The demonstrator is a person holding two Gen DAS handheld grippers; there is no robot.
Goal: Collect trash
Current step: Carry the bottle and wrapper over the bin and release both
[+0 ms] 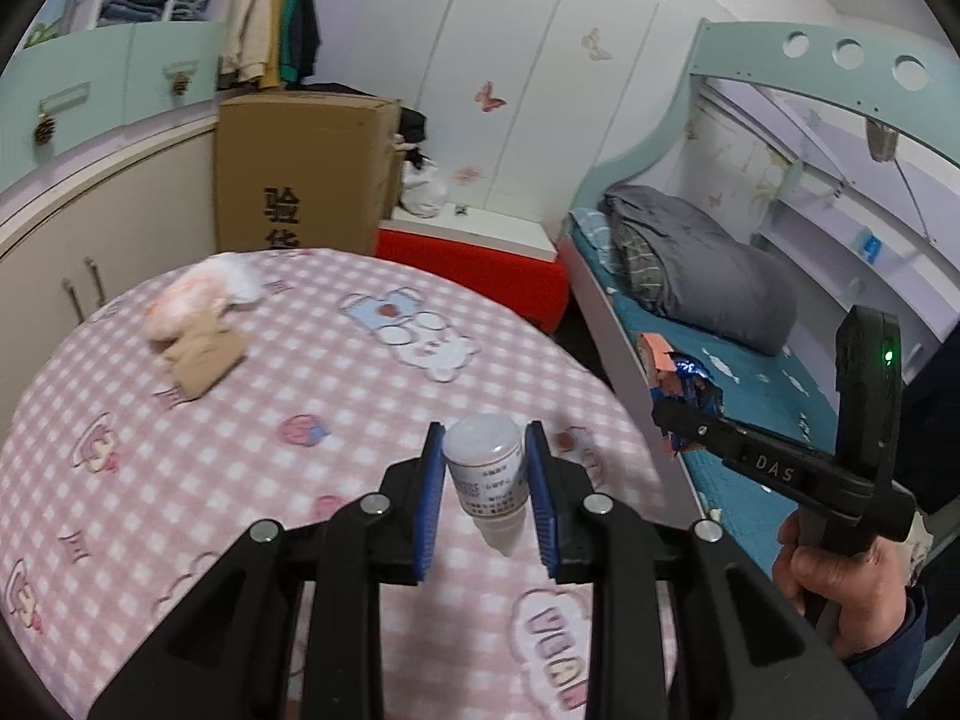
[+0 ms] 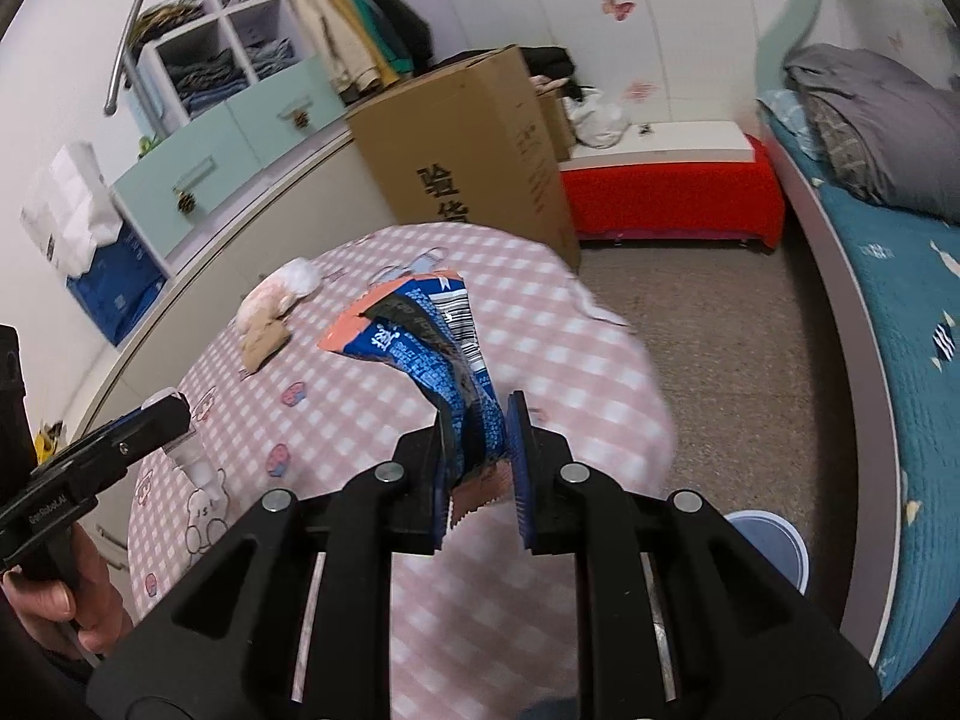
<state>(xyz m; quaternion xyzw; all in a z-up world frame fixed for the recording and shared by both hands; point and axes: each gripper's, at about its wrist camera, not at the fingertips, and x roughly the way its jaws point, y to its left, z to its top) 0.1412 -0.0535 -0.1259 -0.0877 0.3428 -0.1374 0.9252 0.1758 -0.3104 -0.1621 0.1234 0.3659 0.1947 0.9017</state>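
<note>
My left gripper (image 1: 485,447) is shut on a small white plastic bottle (image 1: 486,468) with a printed label, held above the round table (image 1: 300,480) with its pink checked cloth. My right gripper (image 2: 480,438) is shut on a crumpled blue and orange snack wrapper (image 2: 420,330) that sticks up from its blue pads. In the left wrist view the right gripper (image 1: 678,414) shows at the right with the wrapper (image 1: 678,372), a hand below it. In the right wrist view the left gripper (image 2: 162,414) shows at the left with the bottle (image 2: 192,459). A crumpled tissue and brown paper (image 1: 198,324) lie at the table's far side.
A tall cardboard box (image 1: 300,168) stands behind the table beside a cream cabinet (image 1: 90,228). A red bench (image 2: 666,192) sits against the white wardrobe. A bed (image 1: 750,372) with a teal cover and grey bedding runs along the right. A blue and white bin (image 2: 774,540) stands on the floor.
</note>
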